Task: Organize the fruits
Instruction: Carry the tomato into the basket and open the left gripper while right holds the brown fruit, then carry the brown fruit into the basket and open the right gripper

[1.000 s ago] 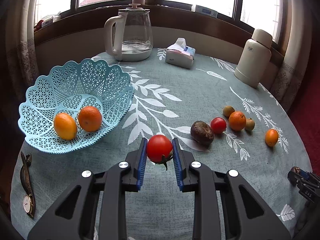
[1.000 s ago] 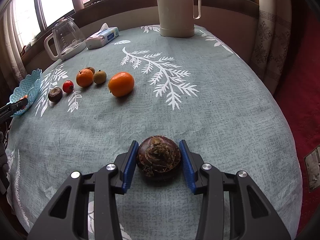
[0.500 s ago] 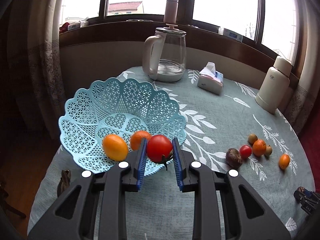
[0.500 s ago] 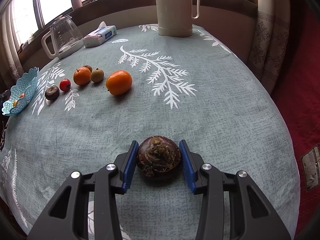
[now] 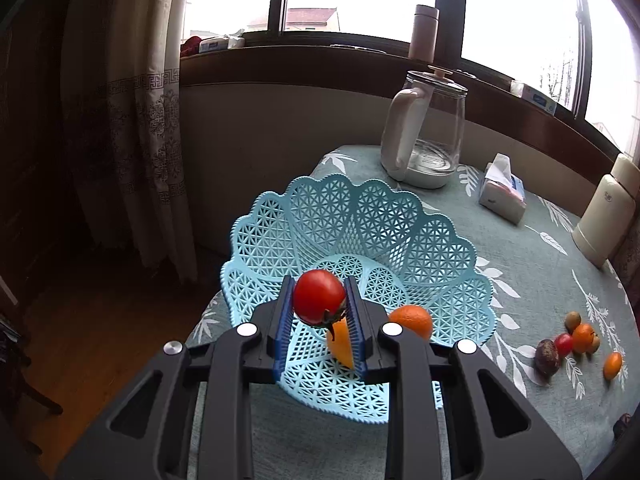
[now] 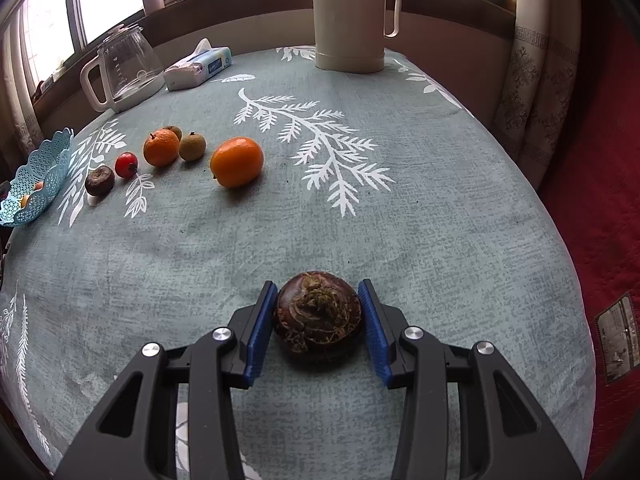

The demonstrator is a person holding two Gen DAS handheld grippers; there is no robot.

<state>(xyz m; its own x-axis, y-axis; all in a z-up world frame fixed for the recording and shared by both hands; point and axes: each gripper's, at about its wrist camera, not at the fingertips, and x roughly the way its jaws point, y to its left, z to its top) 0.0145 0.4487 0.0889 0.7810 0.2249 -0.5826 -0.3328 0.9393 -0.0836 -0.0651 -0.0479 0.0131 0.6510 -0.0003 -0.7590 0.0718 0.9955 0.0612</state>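
Tomato [image 5: 319, 297] is clenched in my left gripper [image 5: 320, 312] above the basket [image 5: 360, 216]; next I release it. Right gripper [image 6: 318, 320] grasps a brown bulb [image 6: 318, 316] on the counter [image 6: 400, 220].

The right gripper [image 6: 318, 320] has its two blue fingers [image 6: 260, 328] tight on both sides of a round dark brown fruit [image 6: 318, 318] that sits on the green tablecloth [image 6: 420, 208]. Far to the left of this fruit is a big orange [image 6: 237, 161]. Left of the orange are a small brown fruit [image 6: 192, 146], another orange [image 6: 161, 147], a little red tomato [image 6: 126, 165] and a dark fruit [image 6: 99, 180]. Furthest left is the blue basket [image 6: 44, 176].
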